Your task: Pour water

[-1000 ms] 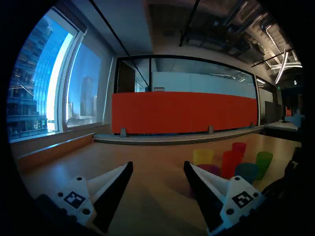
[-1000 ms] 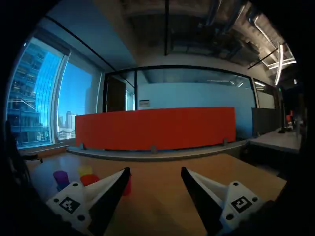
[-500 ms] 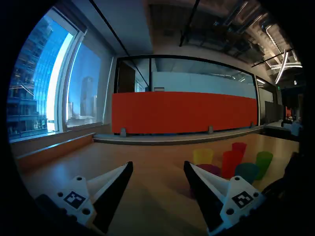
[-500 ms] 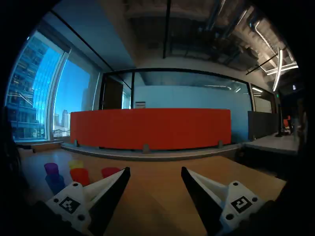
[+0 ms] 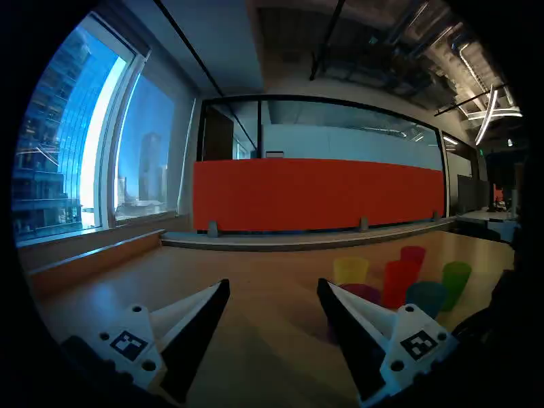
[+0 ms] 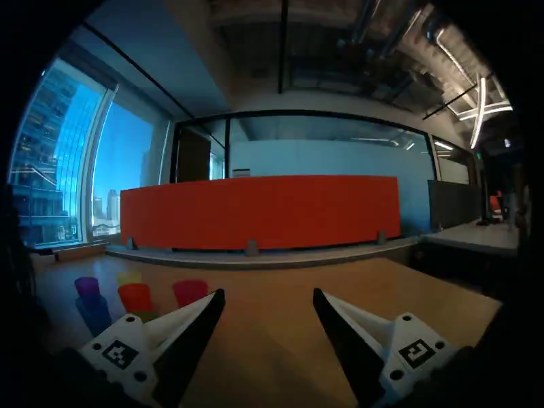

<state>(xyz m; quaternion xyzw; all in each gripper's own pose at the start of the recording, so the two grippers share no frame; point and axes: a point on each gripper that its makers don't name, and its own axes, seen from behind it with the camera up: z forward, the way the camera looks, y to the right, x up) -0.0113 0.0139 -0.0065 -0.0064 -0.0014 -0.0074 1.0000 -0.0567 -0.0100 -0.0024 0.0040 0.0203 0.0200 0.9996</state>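
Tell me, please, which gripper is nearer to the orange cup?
Left, judging by apparent size. The orange cup stands just beyond the left gripper, off to its right; it looks smaller and farther ahead of the right gripper, off to its left.

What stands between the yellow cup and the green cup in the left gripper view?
An orange cup, a red cup behind it and a teal cup nearer the camera, seen in the left gripper view.

No legible txt or nos. Small white sign (image 6: 241, 173) at back: too tiny to read. Left tongs (image 5: 272, 289) & right tongs (image 6: 267, 296) carry b/w square codes (image 5: 129, 345), no letters.
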